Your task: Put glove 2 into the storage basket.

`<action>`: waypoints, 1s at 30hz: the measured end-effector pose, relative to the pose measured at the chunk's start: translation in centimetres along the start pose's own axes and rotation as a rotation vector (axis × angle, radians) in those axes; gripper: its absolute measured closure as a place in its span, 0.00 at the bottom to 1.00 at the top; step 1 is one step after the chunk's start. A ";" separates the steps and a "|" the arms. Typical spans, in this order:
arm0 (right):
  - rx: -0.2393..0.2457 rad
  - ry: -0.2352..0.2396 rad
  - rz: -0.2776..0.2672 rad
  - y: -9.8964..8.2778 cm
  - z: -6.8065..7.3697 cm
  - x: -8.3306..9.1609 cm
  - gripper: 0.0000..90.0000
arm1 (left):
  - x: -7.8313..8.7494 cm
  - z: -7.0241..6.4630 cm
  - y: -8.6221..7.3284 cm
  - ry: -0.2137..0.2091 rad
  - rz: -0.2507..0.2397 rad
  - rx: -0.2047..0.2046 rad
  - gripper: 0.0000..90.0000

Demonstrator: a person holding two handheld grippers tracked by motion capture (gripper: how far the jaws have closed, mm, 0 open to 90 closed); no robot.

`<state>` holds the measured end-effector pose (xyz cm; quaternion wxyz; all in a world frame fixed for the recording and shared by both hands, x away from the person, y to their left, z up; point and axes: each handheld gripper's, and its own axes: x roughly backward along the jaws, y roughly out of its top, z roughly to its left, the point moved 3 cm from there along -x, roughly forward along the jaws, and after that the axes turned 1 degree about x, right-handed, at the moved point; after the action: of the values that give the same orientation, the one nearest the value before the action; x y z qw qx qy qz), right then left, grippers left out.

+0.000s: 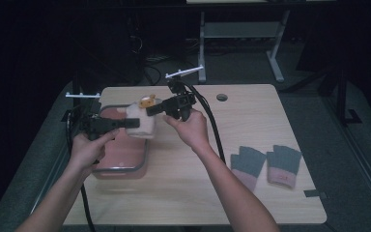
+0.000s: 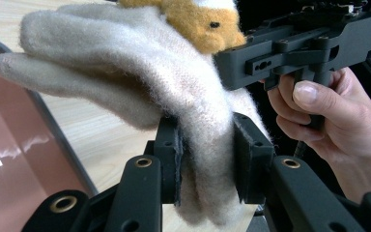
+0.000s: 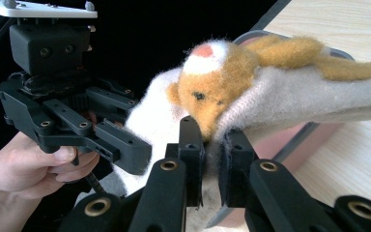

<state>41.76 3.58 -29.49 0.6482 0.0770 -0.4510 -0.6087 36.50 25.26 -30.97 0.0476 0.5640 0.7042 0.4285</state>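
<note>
From the high view, the fluffy cream glove with an orange animal face (image 1: pixel 142 121) hangs between both grippers above the pink metal-rimmed tray (image 1: pixel 121 169) on the worktop (image 1: pixel 251 125). In the left gripper view, the left gripper (image 2: pixel 207 154) has its jaws clamped on the cuff. In the right gripper view, the right gripper (image 3: pixel 211 162) pinches fabric under the face. Keep both grips firm and level so the glove won't sag or slip.

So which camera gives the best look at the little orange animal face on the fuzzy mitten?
The right gripper view: the animal face sits close and sharp above that gripper's jaws. The left gripper view catches part of it, cut by the frame's top. The high view shows it small and dim.
</note>
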 end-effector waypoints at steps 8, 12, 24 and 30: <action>0.008 0.023 0.008 0.6 0.5 -1.4 0.91 | 1.4 0.6 -0.1 0.019 -0.013 0.006 0.75; 0.014 0.037 0.013 0.9 0.6 -2.2 0.91 | 2.1 1.0 -0.2 0.031 -0.017 0.009 0.75; 0.007 0.060 0.047 1.3 0.7 -5.1 0.91 | 3.6 2.9 -1.0 0.061 -0.026 0.044 0.75; -0.008 0.075 0.063 1.1 0.5 -6.7 0.91 | 4.1 4.0 -1.6 0.078 -0.022 0.055 0.75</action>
<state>43.18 9.82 -31.82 0.6837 0.0831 -0.4262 -0.5865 36.04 30.88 -32.76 0.0091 0.5401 0.7234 0.4301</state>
